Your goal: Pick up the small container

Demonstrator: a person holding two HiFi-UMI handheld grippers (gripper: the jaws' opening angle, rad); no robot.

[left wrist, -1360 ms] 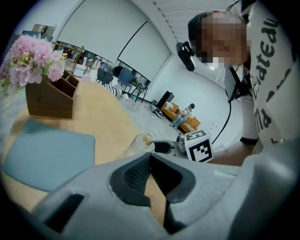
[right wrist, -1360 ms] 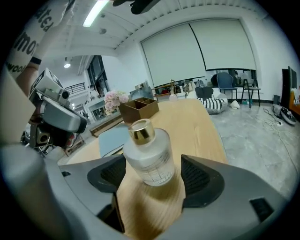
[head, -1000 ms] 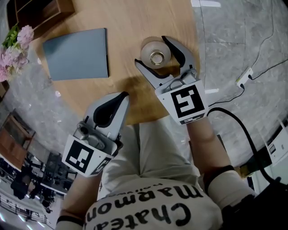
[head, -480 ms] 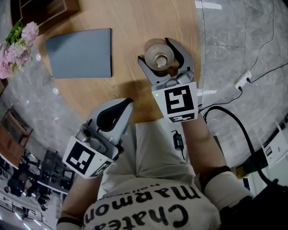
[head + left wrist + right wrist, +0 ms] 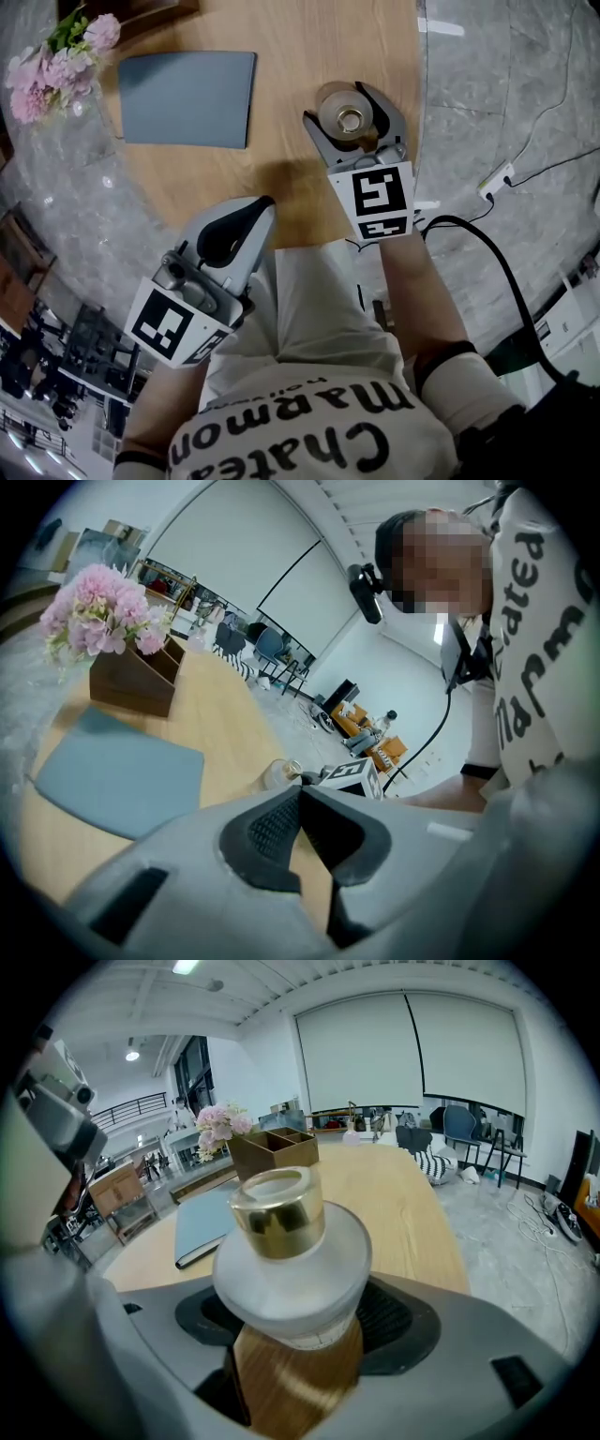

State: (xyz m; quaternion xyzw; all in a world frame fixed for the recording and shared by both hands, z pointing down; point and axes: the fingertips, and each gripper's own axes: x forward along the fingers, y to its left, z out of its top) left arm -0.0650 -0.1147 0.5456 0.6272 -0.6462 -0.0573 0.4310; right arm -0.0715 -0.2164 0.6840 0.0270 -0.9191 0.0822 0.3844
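Observation:
The small container [image 5: 349, 114] is a frosted round bottle with a gold cap, standing near the right edge of the round wooden table [image 5: 291, 47]. My right gripper [image 5: 339, 105] is shut on the small container, a pad pressed to each side of its body [image 5: 291, 1269]. The right gripper view shows the gold cap rising above the jaws of this gripper [image 5: 295, 1321]. My left gripper [image 5: 261, 204] is shut and empty, held over the table's near edge, left of the container. From the left gripper [image 5: 300, 791] the container [image 5: 278, 773] shows far ahead.
A blue-grey notebook [image 5: 187, 98] lies flat on the table, left of the container. Pink flowers [image 5: 56, 61] and a wooden box [image 5: 272, 1152] stand at the far left edge. A black cable [image 5: 487, 253] runs over the marble floor to the right.
The right gripper's jaws have drawn in from wide apart to closed on the container. The left gripper has hardly moved.

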